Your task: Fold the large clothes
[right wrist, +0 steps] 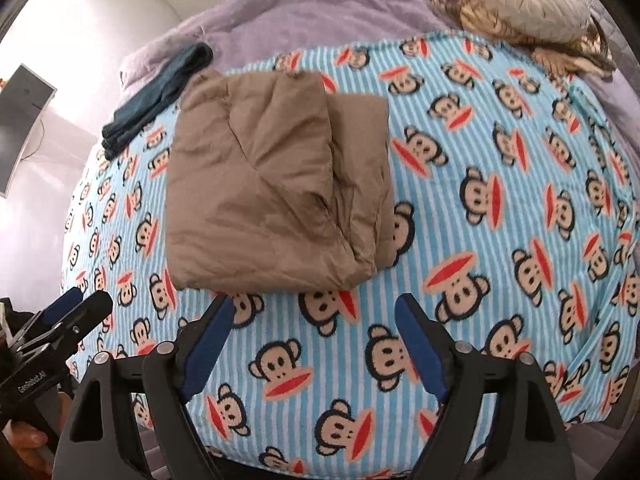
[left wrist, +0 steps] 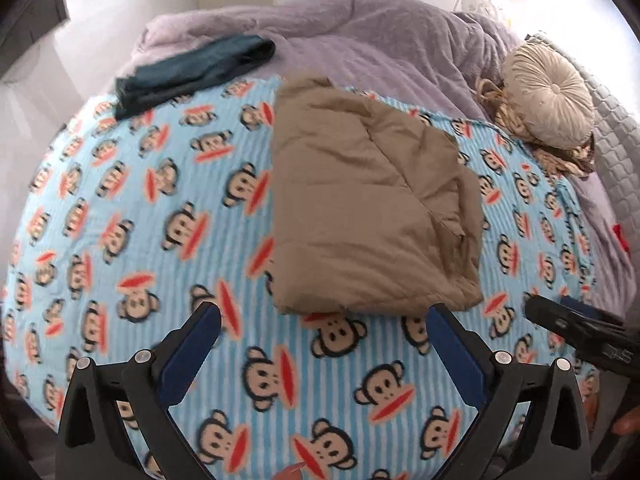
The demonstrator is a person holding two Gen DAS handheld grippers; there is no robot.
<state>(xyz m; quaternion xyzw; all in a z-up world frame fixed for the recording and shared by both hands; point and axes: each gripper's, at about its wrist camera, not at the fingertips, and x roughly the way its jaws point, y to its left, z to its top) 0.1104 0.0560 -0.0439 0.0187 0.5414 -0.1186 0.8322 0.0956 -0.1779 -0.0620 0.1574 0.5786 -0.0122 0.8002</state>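
Note:
A tan padded garment (left wrist: 360, 208) lies folded into a thick rectangle on the blue monkey-print blanket (left wrist: 160, 220); the right wrist view shows the same garment (right wrist: 276, 192) on that blanket (right wrist: 500, 220). My left gripper (left wrist: 324, 312) hangs open above the blanket, just in front of the garment's near edge, with nothing between its fingers. My right gripper (right wrist: 312, 300) is open too, just short of that same edge and empty. Each gripper shows at the edge of the other's view: the right one (left wrist: 576, 324) and the left one (right wrist: 76, 304).
A folded dark teal garment (left wrist: 192, 72) lies at the blanket's far left. Behind is a rumpled lilac bedcover (left wrist: 380, 32). A round cream cushion (left wrist: 548, 100) rests on woven beige fabric at the far right. A dark screen (right wrist: 24, 128) stands by the left wall.

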